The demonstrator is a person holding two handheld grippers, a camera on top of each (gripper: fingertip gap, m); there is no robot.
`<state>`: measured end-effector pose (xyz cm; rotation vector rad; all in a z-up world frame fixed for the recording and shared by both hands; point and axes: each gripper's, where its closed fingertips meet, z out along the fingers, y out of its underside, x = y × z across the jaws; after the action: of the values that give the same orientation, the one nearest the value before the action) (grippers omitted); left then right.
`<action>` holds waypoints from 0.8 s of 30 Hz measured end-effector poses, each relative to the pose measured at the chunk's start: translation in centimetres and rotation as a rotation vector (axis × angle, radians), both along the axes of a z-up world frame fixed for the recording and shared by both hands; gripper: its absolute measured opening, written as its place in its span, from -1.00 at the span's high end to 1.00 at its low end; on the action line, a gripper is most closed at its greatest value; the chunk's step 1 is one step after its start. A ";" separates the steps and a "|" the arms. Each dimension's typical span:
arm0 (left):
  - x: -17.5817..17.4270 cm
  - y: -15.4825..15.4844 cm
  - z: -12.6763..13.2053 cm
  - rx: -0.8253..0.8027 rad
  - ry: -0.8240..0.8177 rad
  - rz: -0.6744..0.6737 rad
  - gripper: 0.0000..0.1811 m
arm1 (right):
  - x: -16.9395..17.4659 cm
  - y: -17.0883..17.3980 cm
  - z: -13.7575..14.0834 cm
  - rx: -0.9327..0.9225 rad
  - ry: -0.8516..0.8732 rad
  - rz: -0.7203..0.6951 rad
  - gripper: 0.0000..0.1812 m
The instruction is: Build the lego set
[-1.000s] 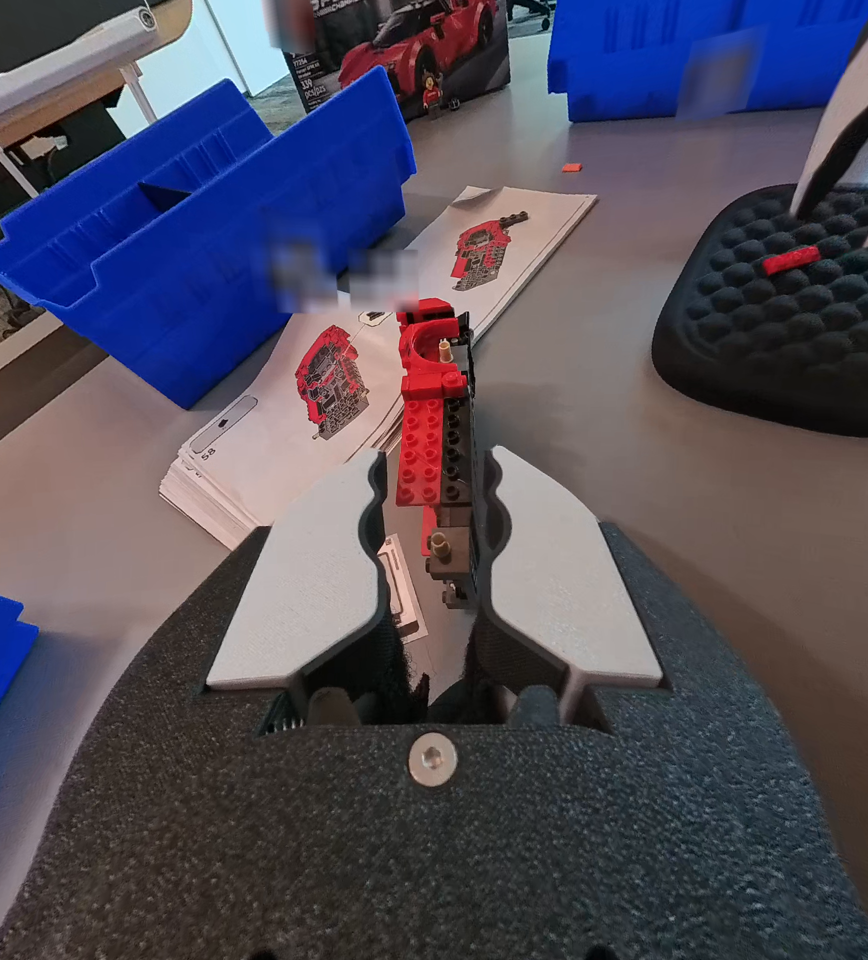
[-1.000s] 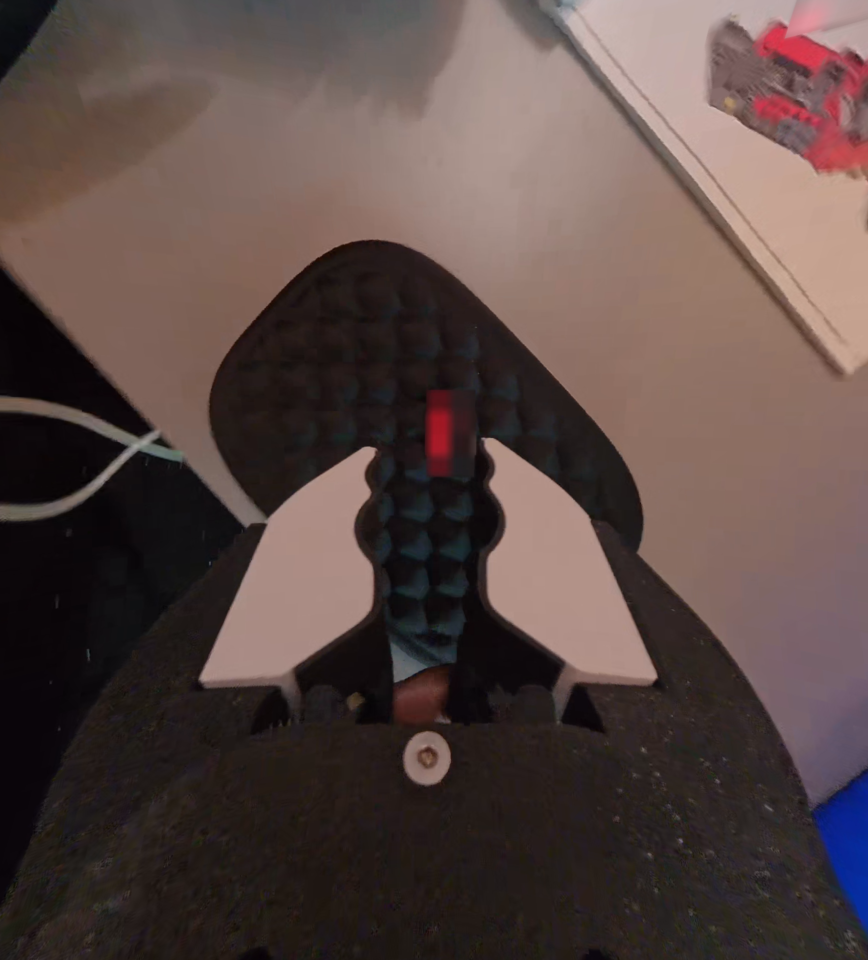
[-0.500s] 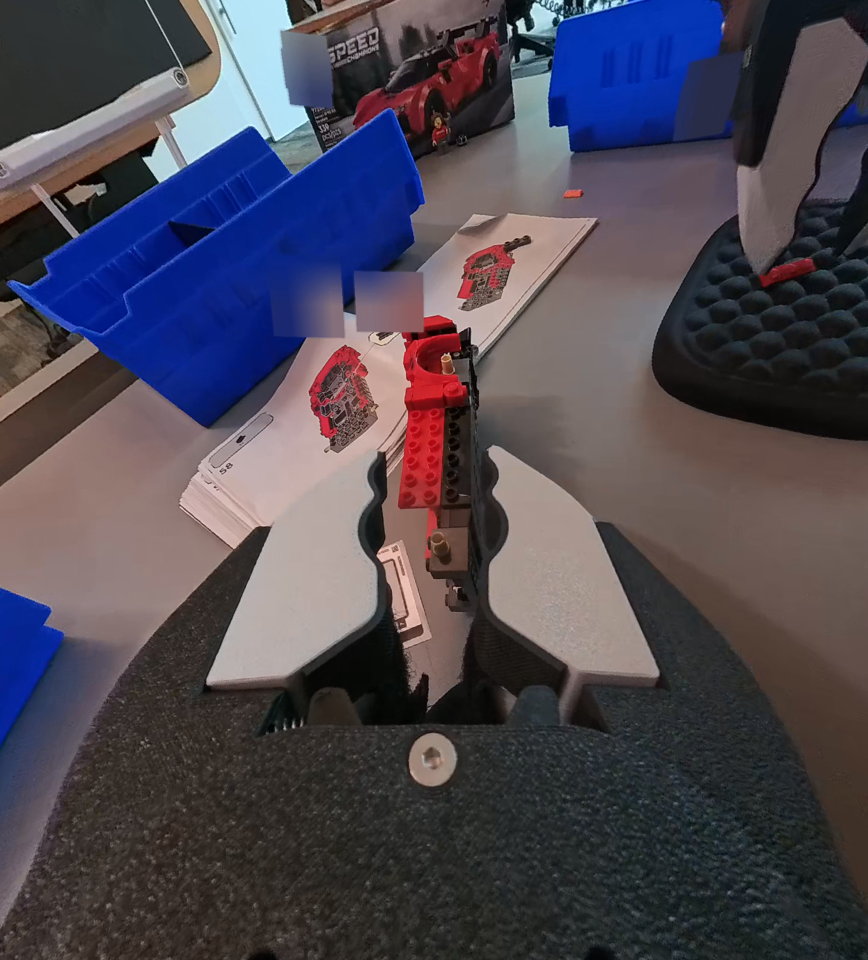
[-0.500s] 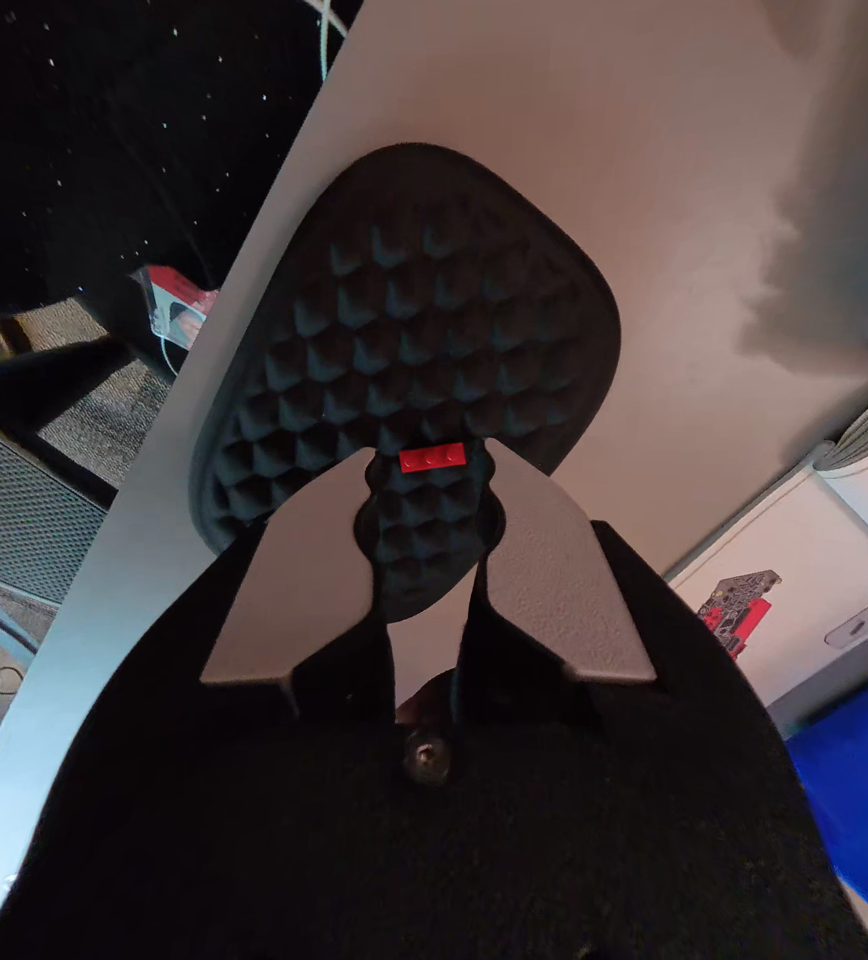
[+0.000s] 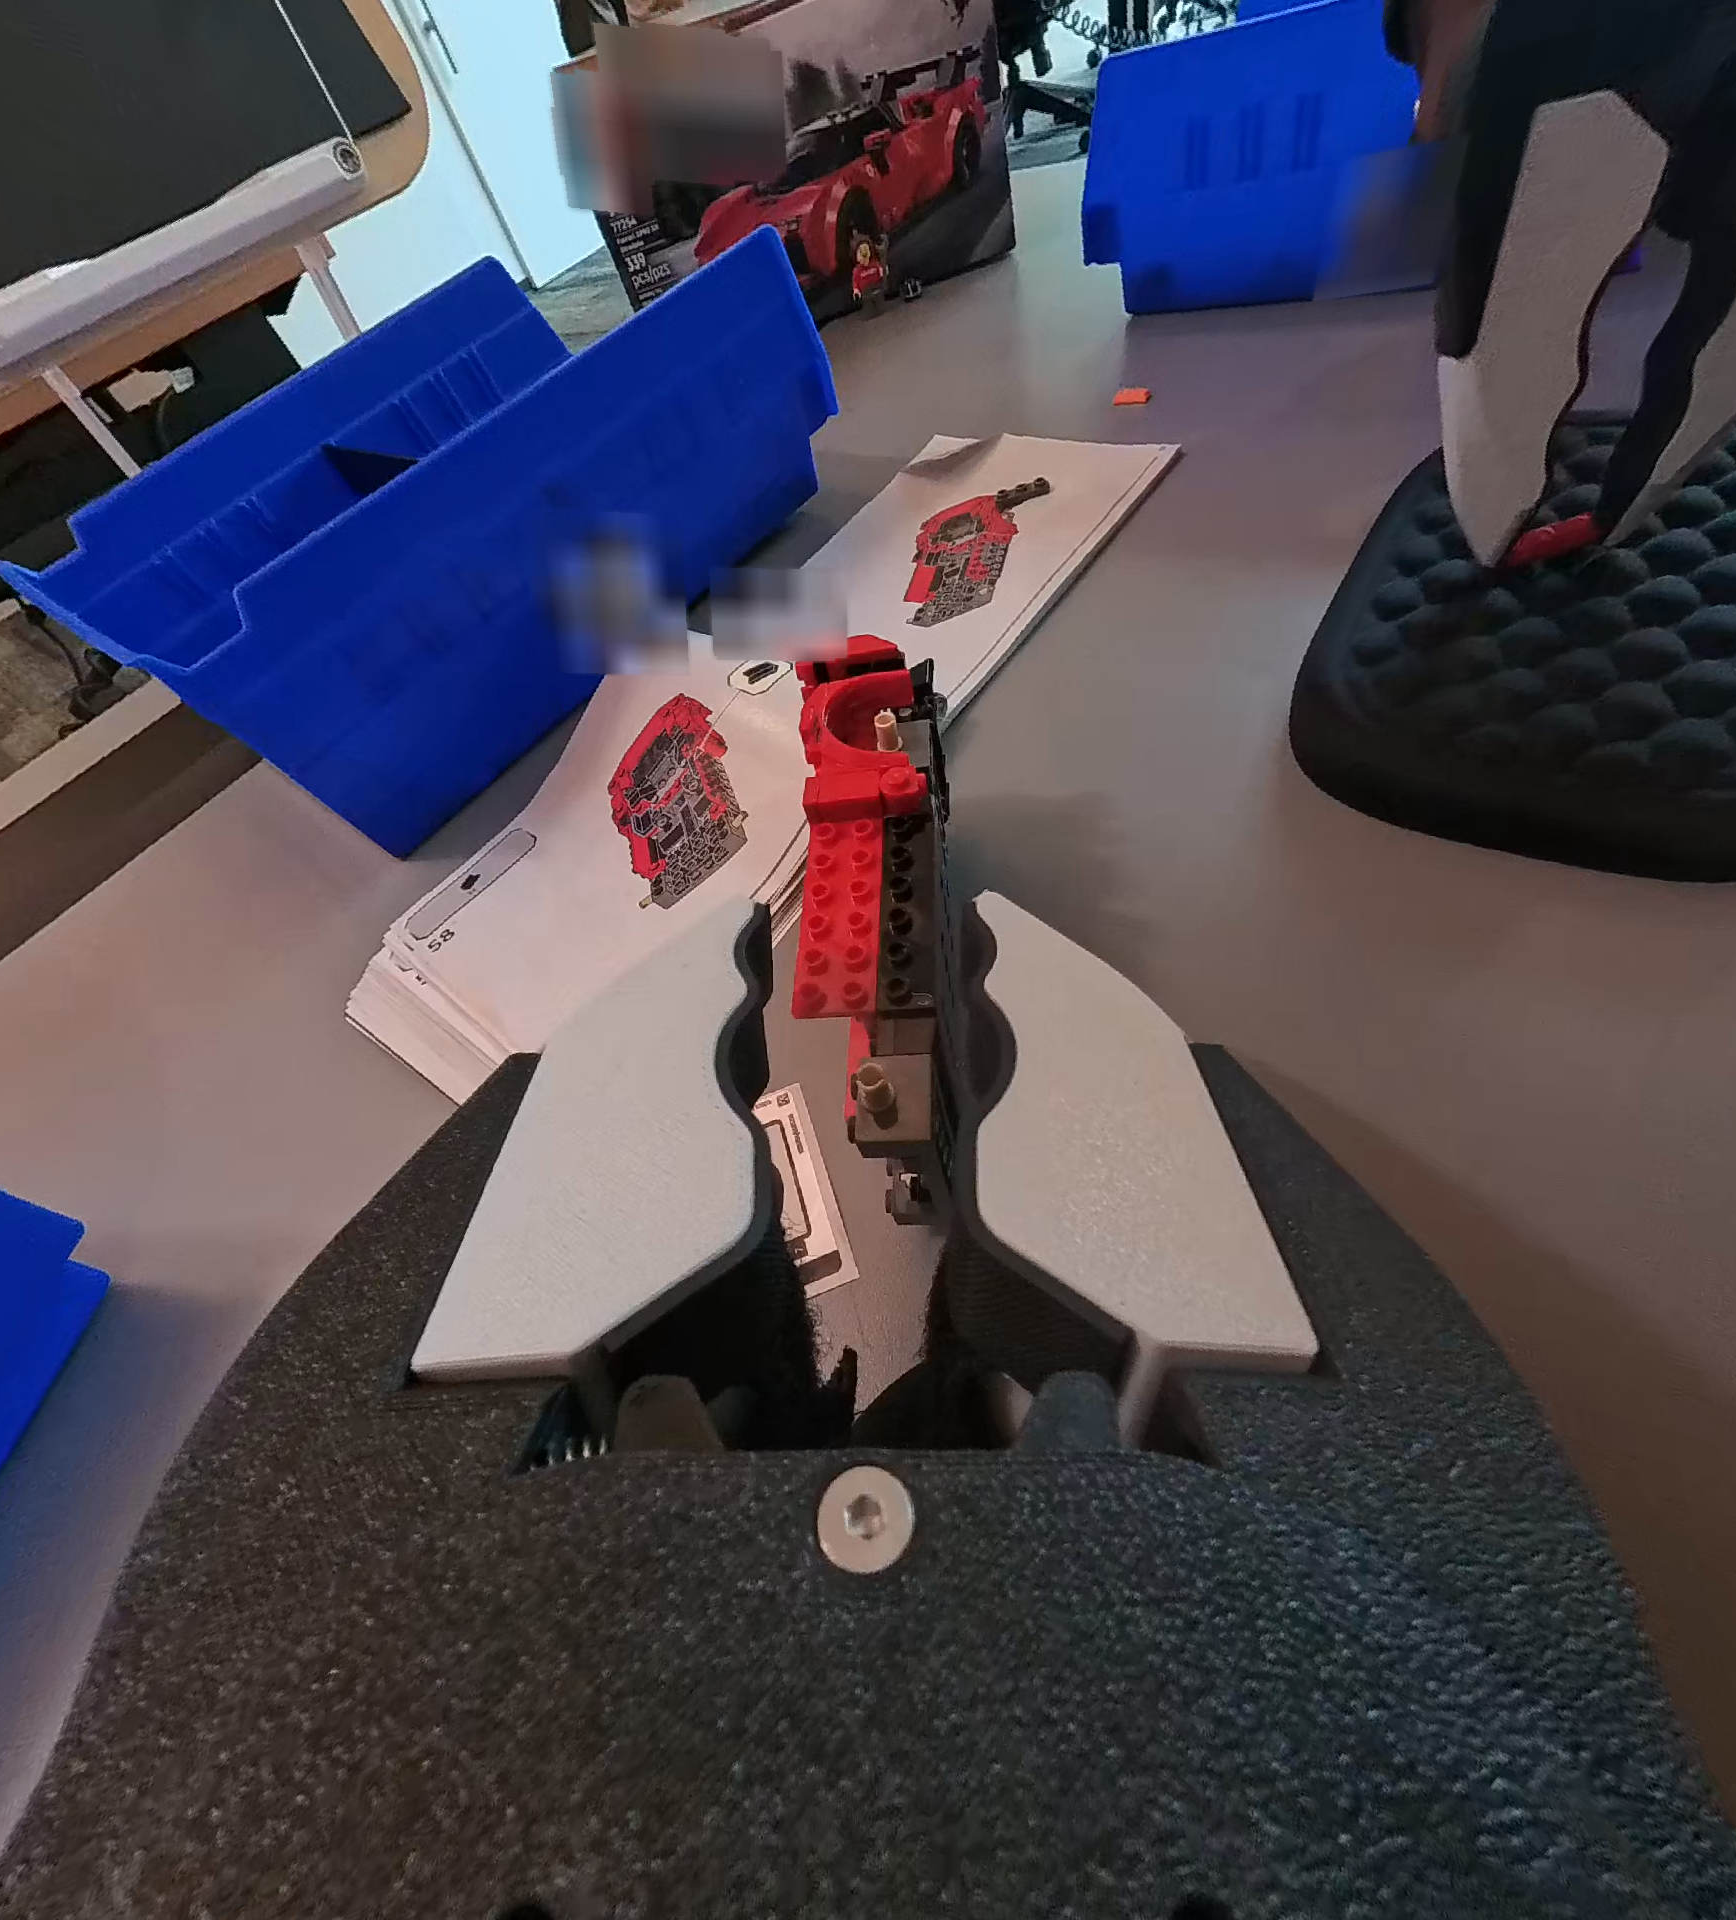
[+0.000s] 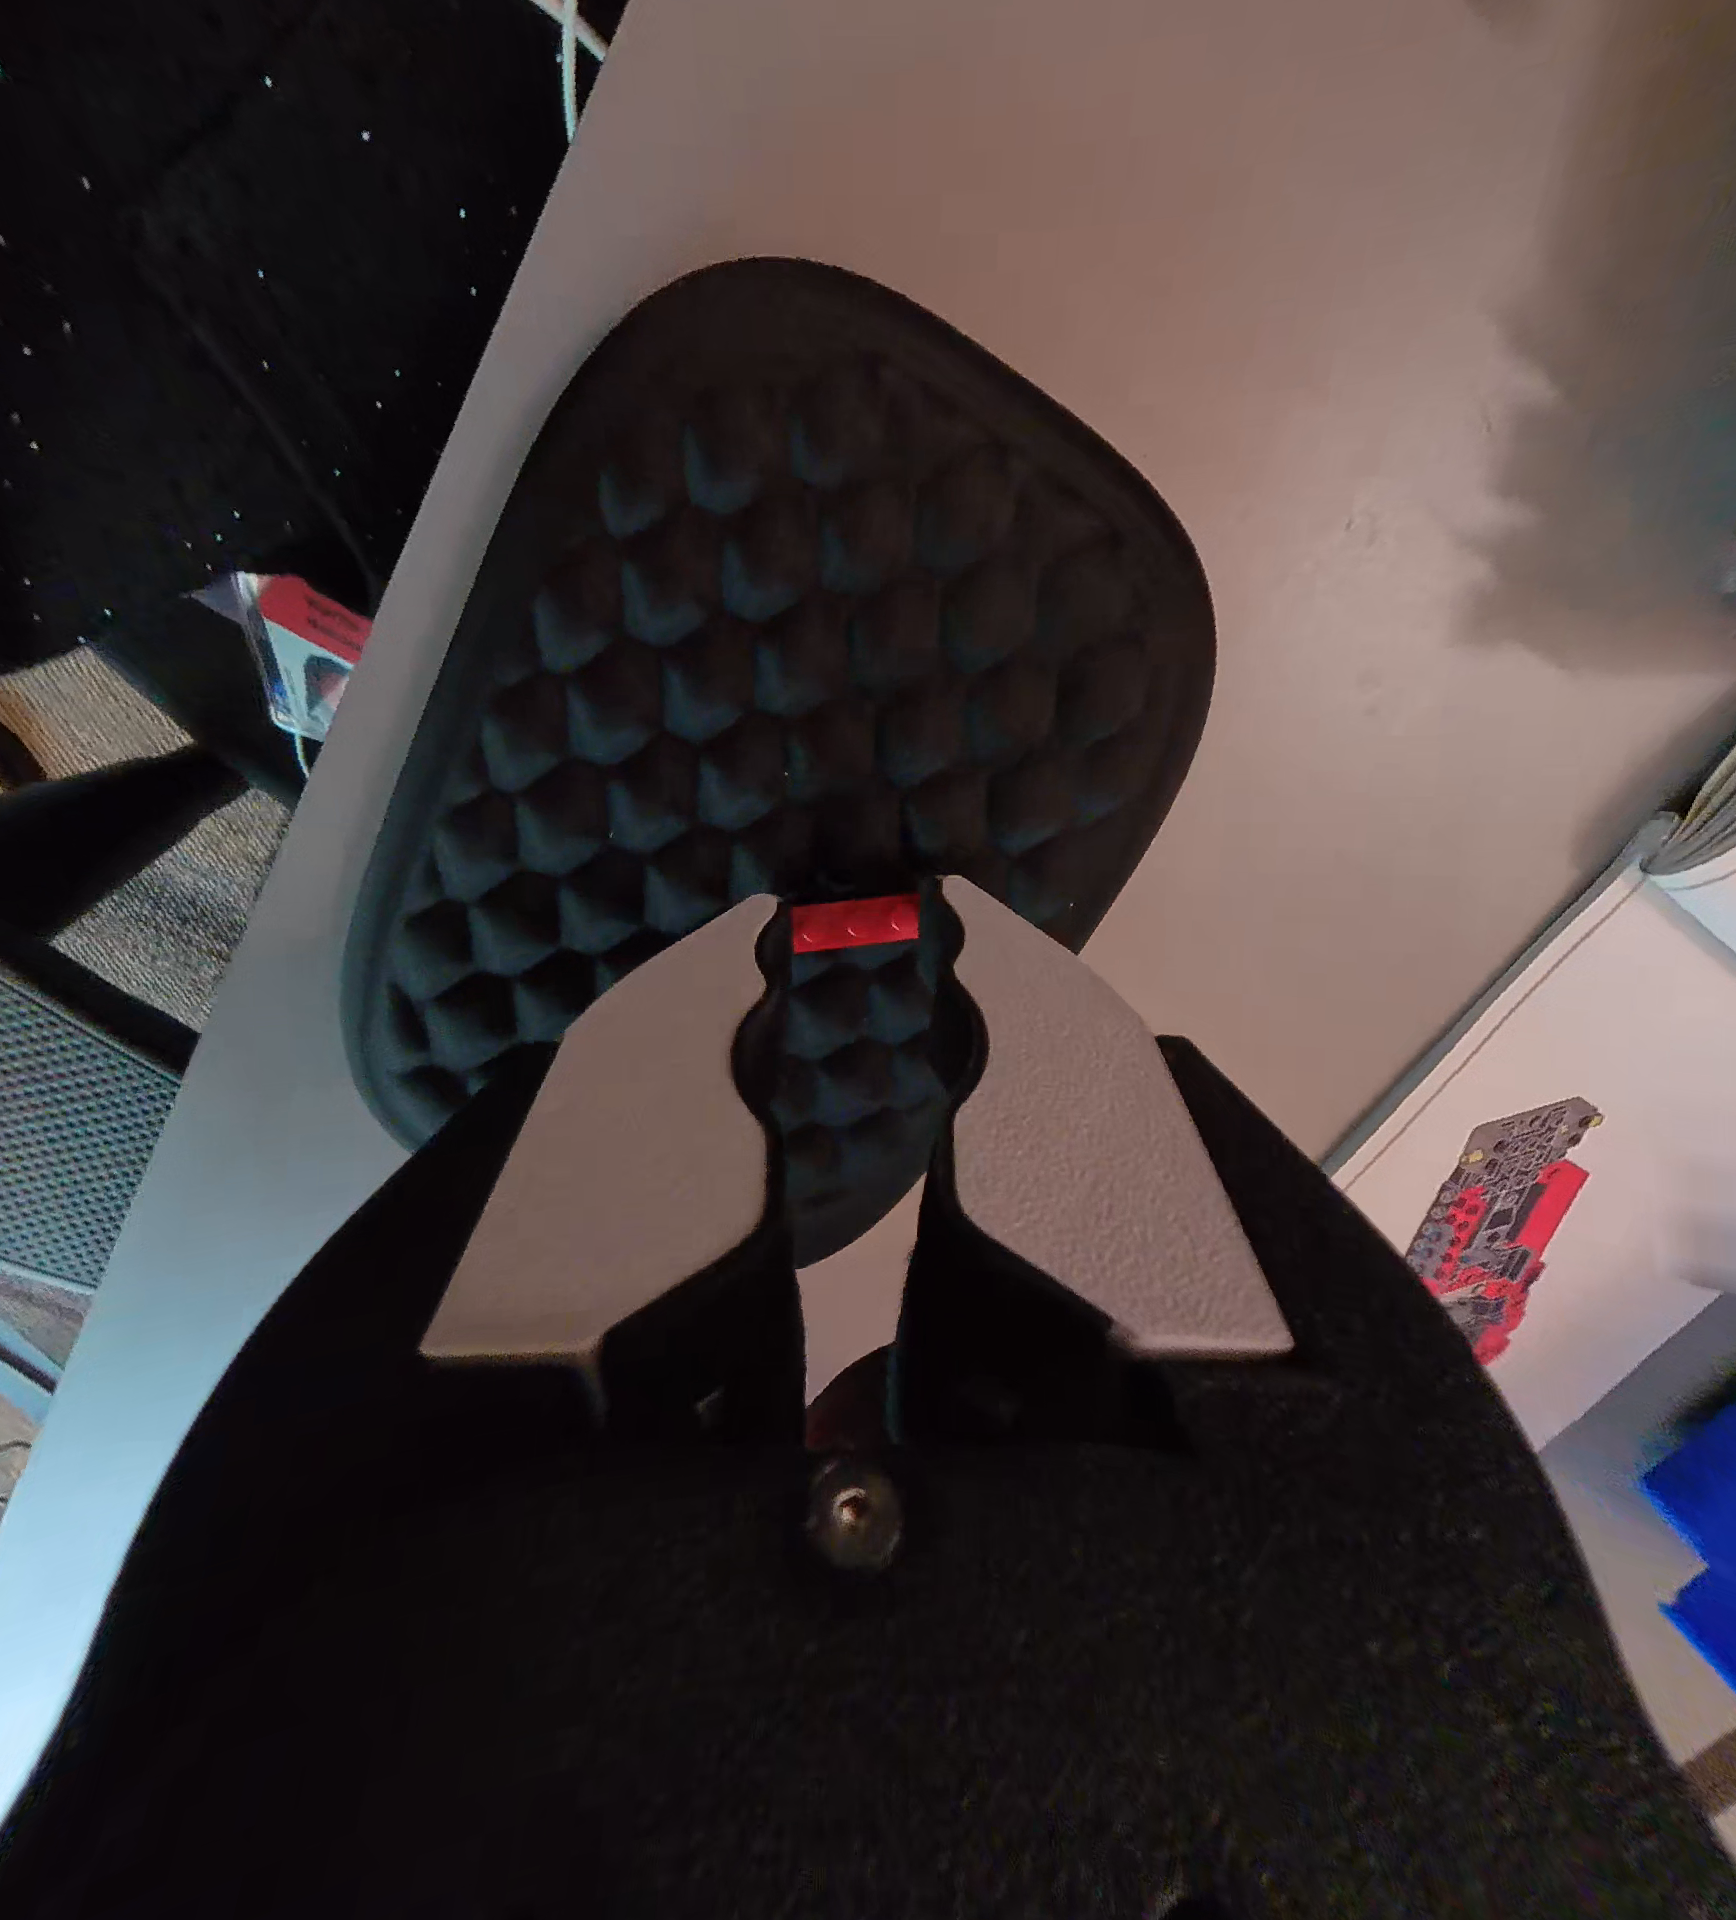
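My left gripper (image 5: 869,935) is shut on a red and black lego assembly (image 5: 869,883) and holds it on edge above the grey table. A small red plate (image 6: 853,923) lies on a black bumpy pad (image 6: 739,644). My right gripper (image 6: 856,914) points down at the pad, and its fingertips press on both ends of the plate. In the left wrist view the right gripper (image 5: 1550,535) stands over the pad (image 5: 1591,707) at the right, with the red plate (image 5: 1555,538) between its tips.
An open instruction booklet (image 5: 615,883) lies ahead of the left gripper, beside a blue bin (image 5: 428,582). The set's box (image 5: 843,177) and another blue bin (image 5: 1248,177) stand at the back. A small loose red piece (image 5: 1132,396) lies on the table. The table edge (image 6: 407,582) runs just past the pad. My right fingertips sit around 20 cm from my left ones.
My right gripper turned, came down onto the pad and closed its fingers on the ends of the red plate. My left gripper kept its hold on the assembly and shifted only slightly.
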<state>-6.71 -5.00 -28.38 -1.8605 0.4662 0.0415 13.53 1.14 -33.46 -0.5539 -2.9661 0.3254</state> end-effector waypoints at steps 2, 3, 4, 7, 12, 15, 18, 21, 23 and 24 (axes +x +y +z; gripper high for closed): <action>0.0 0.0 0.0 0.001 0.000 -0.001 0.63 | 0.0 -0.1 0.1 -0.020 0.001 -0.023 0.75; 0.0 0.0 0.0 0.000 0.000 -0.002 0.63 | 0.0 -0.1 0.1 -0.027 -0.003 -0.035 0.75; 0.0 0.0 0.0 -0.002 0.000 -0.003 0.63 | 0.1 0.0 0.1 -0.028 -0.008 -0.045 0.75; 0.0 0.0 -0.1 -0.007 0.000 -0.004 0.63 | 0.1 0.3 0.1 -0.011 -0.009 -0.050 0.73; 0.0 0.0 -0.1 -0.009 0.001 -0.003 0.63 | -0.1 0.4 0.1 -0.014 -0.002 -0.071 0.73; 0.0 0.0 -0.1 -0.008 0.002 -0.003 0.63 | -0.1 -0.2 0.6 -0.063 -0.013 -0.127 0.71; 0.1 0.0 -0.2 -0.011 0.004 -0.005 0.63 | -0.2 -0.3 1.1 -0.084 -0.010 -0.252 0.69; 0.1 0.0 -0.2 -0.016 0.008 -0.008 0.63 | -0.4 0.1 1.3 -0.055 0.049 -0.324 0.67; 0.1 0.0 -0.2 -0.016 0.008 -0.011 0.63 | -0.3 0.4 1.1 -0.008 0.074 -0.329 0.67; 0.1 0.0 -0.2 -0.014 0.007 -0.011 0.63 | -0.3 0.4 0.9 0.011 0.079 -0.325 0.67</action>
<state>-6.56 -4.98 -28.60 -1.8719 0.4830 0.0372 13.24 1.55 -32.59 -0.9797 -2.7386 0.2899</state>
